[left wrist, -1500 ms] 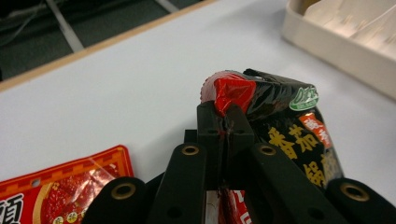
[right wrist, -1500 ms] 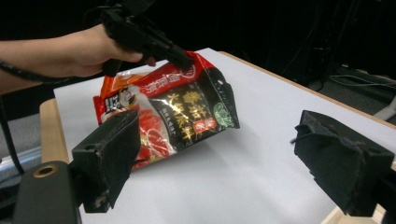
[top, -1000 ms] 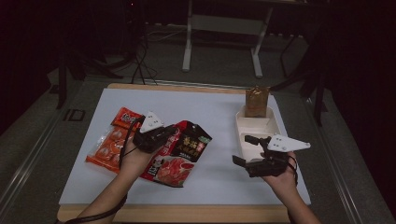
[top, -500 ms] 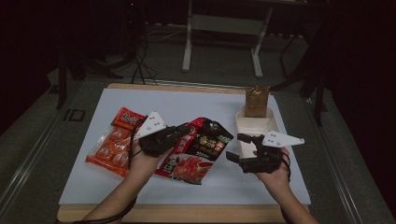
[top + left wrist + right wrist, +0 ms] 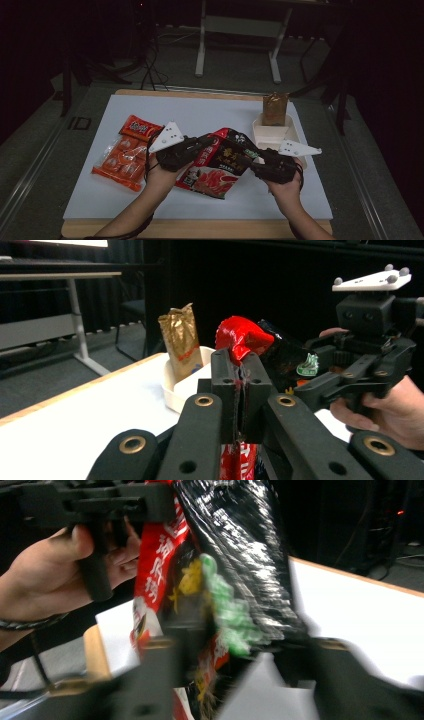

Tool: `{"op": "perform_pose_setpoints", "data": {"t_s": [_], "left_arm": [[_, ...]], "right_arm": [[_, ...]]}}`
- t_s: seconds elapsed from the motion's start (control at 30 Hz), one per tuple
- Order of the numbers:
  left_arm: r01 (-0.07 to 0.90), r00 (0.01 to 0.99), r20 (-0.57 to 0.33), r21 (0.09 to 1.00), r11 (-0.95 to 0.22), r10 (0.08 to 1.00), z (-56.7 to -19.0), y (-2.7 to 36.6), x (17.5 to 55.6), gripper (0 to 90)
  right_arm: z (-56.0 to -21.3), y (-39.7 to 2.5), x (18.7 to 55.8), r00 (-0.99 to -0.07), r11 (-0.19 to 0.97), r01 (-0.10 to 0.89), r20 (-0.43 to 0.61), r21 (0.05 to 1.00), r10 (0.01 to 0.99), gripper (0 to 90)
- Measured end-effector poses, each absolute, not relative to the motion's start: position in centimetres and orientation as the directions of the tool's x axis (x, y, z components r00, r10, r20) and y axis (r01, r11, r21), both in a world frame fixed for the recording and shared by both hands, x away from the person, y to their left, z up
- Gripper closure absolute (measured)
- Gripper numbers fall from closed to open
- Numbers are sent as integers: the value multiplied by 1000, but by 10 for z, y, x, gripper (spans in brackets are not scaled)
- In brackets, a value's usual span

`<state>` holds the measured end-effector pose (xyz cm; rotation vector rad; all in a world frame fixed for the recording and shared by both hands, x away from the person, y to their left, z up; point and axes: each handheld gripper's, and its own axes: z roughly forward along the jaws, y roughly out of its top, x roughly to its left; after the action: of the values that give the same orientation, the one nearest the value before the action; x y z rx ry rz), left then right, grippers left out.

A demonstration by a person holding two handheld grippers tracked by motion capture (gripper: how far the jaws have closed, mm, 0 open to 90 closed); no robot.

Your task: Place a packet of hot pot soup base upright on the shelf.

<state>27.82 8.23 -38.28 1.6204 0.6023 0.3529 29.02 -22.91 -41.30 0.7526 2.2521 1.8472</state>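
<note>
A red and black snack bag (image 5: 220, 162) hangs above the white table mat between both hands. My left gripper (image 5: 206, 143) is shut on its top left corner; in the left gripper view the red foil (image 5: 244, 336) bunches up above the closed jaws (image 5: 241, 371). At the bag's right edge is my right gripper (image 5: 254, 158), open. In the blurred right gripper view the bag (image 5: 235, 580) hangs between the spread jaws of that gripper (image 5: 250, 652). The left hand and left gripper (image 5: 100, 505) show behind it.
A white tray (image 5: 266, 135) at the right holds an upright gold pouch (image 5: 275, 108). An orange multipack (image 5: 120, 160) and a red packet (image 5: 140, 127) lie at the left. The mat's far half is bare (image 5: 200, 112).
My left gripper has carried the bag to the right and raised it off the mat. The right gripper has moved left, up to the bag's edge.
</note>
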Motion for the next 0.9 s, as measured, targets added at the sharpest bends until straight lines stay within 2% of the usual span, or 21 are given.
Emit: {"op": "perform_pose_setpoints", "data": {"t_s": [0.4, 0.57, 0.67, 0.77, 0.8, 0.83, 0.9], "left_arm": [[177, 836, -134, 984, -31, 532, -387, 86, 280, 878], [155, 831, -107, 987, -41, 545, -384, 86, 278, 823], [149, 834, -117, 989, -16, 540, -381, 88, 277, 730], [152, 832, -129, 988, 2, 540, -379, 90, 276, 578], [138, 828, -117, 990, 3, 549, -377, 92, 272, 578], [137, 821, -107, 990, -13, 560, -377, 91, 272, 433], [150, 808, -114, 989, -15, 578, -378, 92, 271, 333]], "right_arm": [[-387, -236, 291, -872, 140, 281, 192, 950, 450, 775], [-374, -237, 291, -872, 145, 261, 168, 955, 460, 779], [-368, -238, 292, -875, 146, 244, 153, 959, 460, 779], [-363, -239, 294, -877, 154, 237, 143, 959, 459, 779], [-362, -240, 294, -875, 149, 235, 143, 961, 462, 779], [-358, -242, 297, -877, 143, 234, 145, 962, 458, 778], [-356, -245, 300, -875, 140, 232, 144, 962, 462, 777]]}}
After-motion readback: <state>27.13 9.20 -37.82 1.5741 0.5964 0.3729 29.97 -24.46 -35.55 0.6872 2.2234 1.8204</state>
